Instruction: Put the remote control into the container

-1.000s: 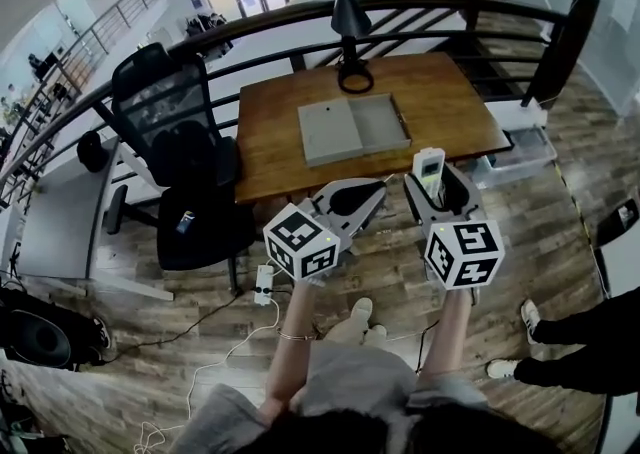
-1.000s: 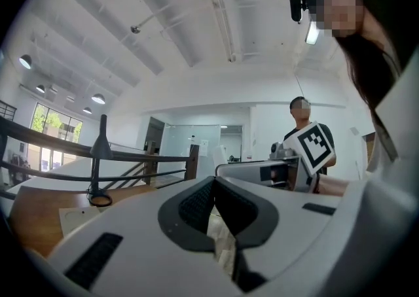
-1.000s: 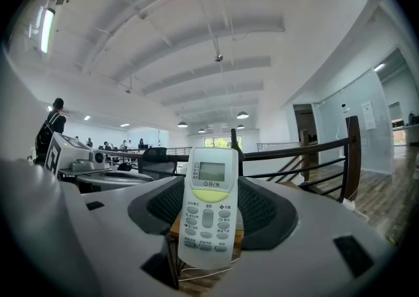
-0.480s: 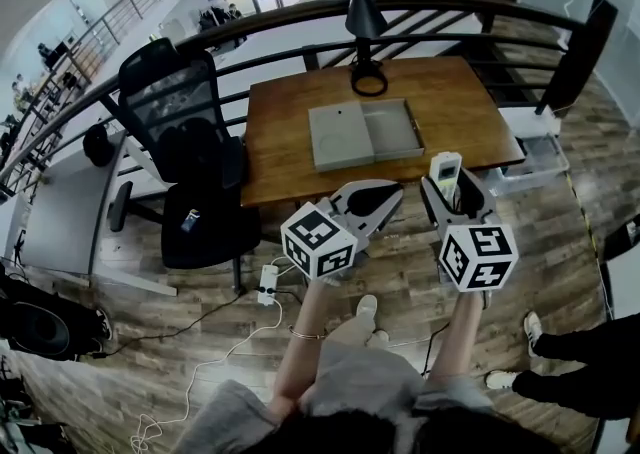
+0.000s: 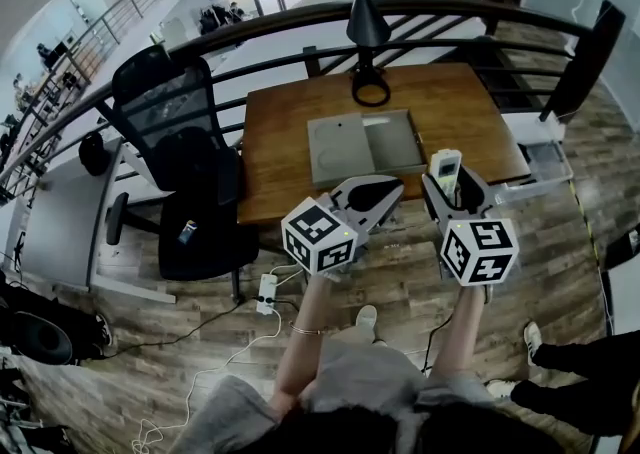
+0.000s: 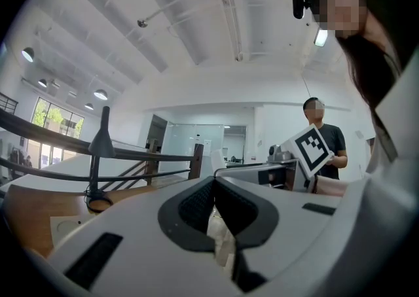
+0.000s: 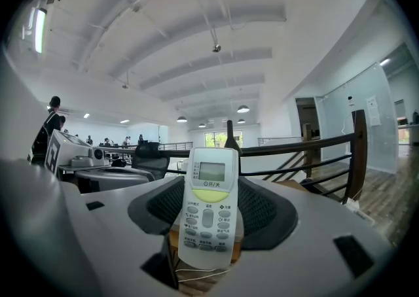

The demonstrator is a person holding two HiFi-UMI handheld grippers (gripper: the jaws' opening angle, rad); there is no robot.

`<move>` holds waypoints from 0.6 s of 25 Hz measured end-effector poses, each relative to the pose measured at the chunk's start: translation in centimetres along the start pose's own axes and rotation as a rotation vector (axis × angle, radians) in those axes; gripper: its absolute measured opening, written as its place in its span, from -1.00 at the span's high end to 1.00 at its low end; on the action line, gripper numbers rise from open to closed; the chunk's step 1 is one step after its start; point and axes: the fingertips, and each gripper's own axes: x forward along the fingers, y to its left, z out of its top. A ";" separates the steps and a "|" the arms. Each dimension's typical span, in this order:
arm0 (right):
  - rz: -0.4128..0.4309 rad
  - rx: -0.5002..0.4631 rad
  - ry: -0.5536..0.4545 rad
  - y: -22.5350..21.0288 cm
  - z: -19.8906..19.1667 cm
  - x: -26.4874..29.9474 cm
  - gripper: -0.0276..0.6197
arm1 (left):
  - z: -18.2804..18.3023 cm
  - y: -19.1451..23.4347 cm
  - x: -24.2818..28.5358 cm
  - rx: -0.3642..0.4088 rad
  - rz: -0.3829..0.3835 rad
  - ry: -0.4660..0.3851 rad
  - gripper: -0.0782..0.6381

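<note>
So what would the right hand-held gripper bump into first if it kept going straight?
Probably the black lamp, which shows right behind the remote control that the right hand-held gripper holds. It looks aimed level over the table, though depth is unclear.

Smooth, faintly glossy white plastic is seen on the remote control (image 7: 209, 207), with grey rubbery buttons. Matt pale plastic is noted on the right gripper (image 7: 211, 183); pads (image 7: 268, 207) black, ribbed. The table (image 5: 285, 137) is finished in brown wood, the container (image 5: 396, 142) in matt grey.

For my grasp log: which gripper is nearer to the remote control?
Right. The right gripper is shut on the remote control; the left gripper is apart, to its left.
</note>
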 end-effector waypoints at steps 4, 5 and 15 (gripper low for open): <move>0.008 -0.007 0.010 -0.7 0.2 2.2 0.13 | 0.2 2.1 1.0 -0.002 -0.002 0.000 0.77; 0.009 -0.009 0.013 -0.8 0.3 2.7 0.13 | 0.2 2.6 1.2 -0.002 -0.002 -0.001 0.77; -0.003 -0.041 0.029 -1.1 1.5 5.0 0.13 | 1.2 4.9 2.0 -0.007 -0.030 -0.019 0.77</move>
